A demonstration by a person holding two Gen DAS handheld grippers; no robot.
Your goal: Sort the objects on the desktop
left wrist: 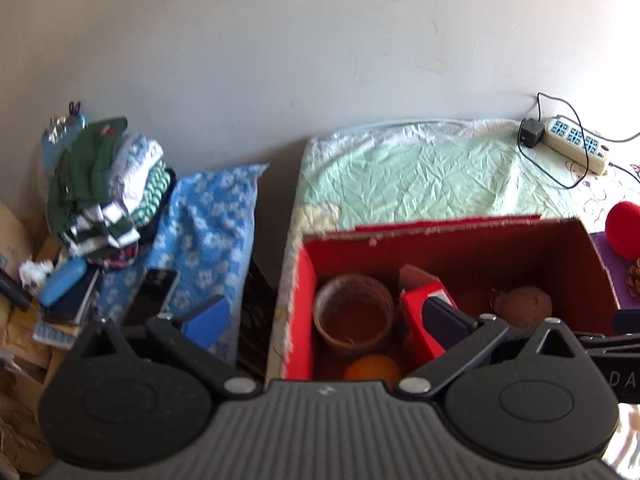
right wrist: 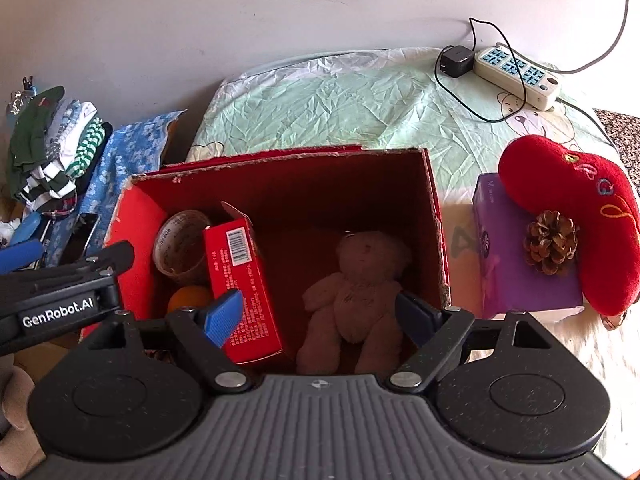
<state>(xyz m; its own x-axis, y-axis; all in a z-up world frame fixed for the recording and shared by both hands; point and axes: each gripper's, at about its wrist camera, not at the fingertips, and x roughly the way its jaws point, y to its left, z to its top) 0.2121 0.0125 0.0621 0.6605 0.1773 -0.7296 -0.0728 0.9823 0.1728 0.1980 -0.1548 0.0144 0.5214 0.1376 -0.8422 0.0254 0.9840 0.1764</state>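
An open red cardboard box [right wrist: 434, 216] stands on the table and also shows in the left wrist view [left wrist: 306, 280]. It holds a tape roll [right wrist: 180, 244], an orange [right wrist: 188, 298], a small red carton [right wrist: 244, 280] and a pale teddy bear [right wrist: 356, 284]. My right gripper [right wrist: 320, 316] is open and empty, low over the box with the bear between its fingers. My left gripper [left wrist: 324, 320] is open and empty above the box's left side; the tape roll [left wrist: 354, 316], orange [left wrist: 372, 368] and carton [left wrist: 424, 320] lie under it.
Right of the box a pine cone [right wrist: 552, 242] and a red plush cushion [right wrist: 580, 208] rest on a purple tissue pack [right wrist: 516, 264]. A power strip [right wrist: 520, 74] with charger lies at the back. Folded clothes [left wrist: 108, 184], a phone [left wrist: 154, 296] and a blue case [left wrist: 62, 288] lie left.
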